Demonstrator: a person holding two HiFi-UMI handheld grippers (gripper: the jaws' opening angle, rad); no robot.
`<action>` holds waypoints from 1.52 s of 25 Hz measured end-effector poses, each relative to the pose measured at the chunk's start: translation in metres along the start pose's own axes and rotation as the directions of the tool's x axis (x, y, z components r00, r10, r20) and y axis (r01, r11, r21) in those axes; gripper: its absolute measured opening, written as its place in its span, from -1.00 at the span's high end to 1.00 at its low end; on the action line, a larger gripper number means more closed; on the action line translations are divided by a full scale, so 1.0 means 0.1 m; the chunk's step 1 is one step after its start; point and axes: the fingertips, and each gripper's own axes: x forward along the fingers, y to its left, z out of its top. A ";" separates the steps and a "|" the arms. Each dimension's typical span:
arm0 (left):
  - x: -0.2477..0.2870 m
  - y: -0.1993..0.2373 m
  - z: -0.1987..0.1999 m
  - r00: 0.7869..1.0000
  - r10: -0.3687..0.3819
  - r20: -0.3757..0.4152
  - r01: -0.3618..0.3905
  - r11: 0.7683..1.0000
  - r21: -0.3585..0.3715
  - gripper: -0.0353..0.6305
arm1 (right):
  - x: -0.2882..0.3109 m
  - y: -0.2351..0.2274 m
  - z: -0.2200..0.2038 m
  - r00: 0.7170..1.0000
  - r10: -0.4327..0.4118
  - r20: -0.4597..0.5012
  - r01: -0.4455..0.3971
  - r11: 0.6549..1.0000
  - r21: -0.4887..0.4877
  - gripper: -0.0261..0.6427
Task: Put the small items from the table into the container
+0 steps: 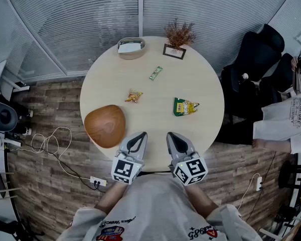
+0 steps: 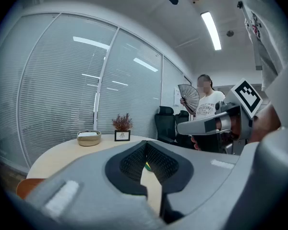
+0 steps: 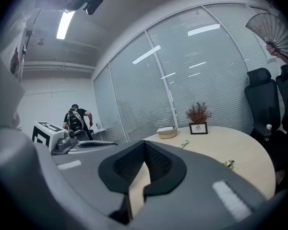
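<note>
Three small snack packets lie on the round table (image 1: 200,79): a green bar (image 1: 155,73), a yellow packet (image 1: 134,96) and a green-and-yellow packet (image 1: 184,107). A brown wooden bowl (image 1: 105,125) sits at the table's near left edge. My left gripper (image 1: 139,135) and right gripper (image 1: 171,135) hover side by side over the near edge, both shut and empty. In the right gripper view the jaws (image 3: 145,145) meet, with the green bar (image 3: 184,144) and a packet (image 3: 229,164) beyond. The left gripper view shows its jaws (image 2: 145,146) shut too.
A woven basket (image 1: 131,47) holding something white, a dried plant (image 1: 179,34) and a small picture frame (image 1: 174,51) stand at the table's far edge. Black chairs (image 1: 256,59) and a person with a fan (image 1: 286,119) are to the right. Cables (image 1: 50,147) lie on the floor at left.
</note>
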 end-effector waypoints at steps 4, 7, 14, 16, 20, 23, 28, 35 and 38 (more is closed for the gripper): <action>0.14 0.03 0.13 1.000 0.017 0.014 -0.017 1.000 0.002 0.90 | 0.07 -0.08 0.11 1.000 0.016 0.000 -0.016 1.000 -0.012 0.92; 0.23 0.04 0.18 0.999 0.049 0.016 -0.049 0.999 -0.009 0.90 | 0.11 -0.14 0.13 0.999 0.045 -0.016 -0.045 0.999 -0.019 0.92; 0.40 0.10 0.21 0.989 0.146 -0.005 -0.146 0.989 -0.029 0.90 | 0.26 -0.27 0.11 0.986 0.162 -0.040 -0.163 0.986 -0.021 0.92; 0.44 0.12 0.22 0.983 0.181 -0.008 -0.181 0.983 -0.040 0.90 | 0.30 -0.32 0.08 0.979 0.197 -0.042 -0.198 0.980 -0.024 0.92; 0.51 0.12 0.22 0.972 0.235 -0.018 -0.235 0.970 -0.061 0.90 | 0.39 -0.42 -0.01 0.967 0.249 -0.060 -0.252 0.967 -0.034 0.91; 0.57 0.12 0.19 0.967 0.255 -0.023 -0.256 0.965 -0.053 0.90 | 0.46 -0.56 -0.15 0.961 0.257 -0.098 -0.262 0.964 -0.042 0.91; 0.66 0.17 -0.03 0.960 0.275 -0.058 -0.278 0.959 -0.051 0.90 | 0.61 -0.84 -0.42 0.963 0.228 -0.144 -0.237 0.970 -0.048 0.91; 0.87 0.28 -0.32 0.955 0.268 -0.130 -0.279 0.957 -0.076 0.90 | 1.00 -1.72 -0.87 0.967 0.042 -0.250 -0.072 0.991 -0.111 0.52; 0.90 0.30 -0.35 0.955 0.265 -0.135 -0.279 0.955 -0.097 0.90 | 1.11 -2.20 -0.93 0.961 -0.104 -0.255 0.056 0.980 -0.190 0.18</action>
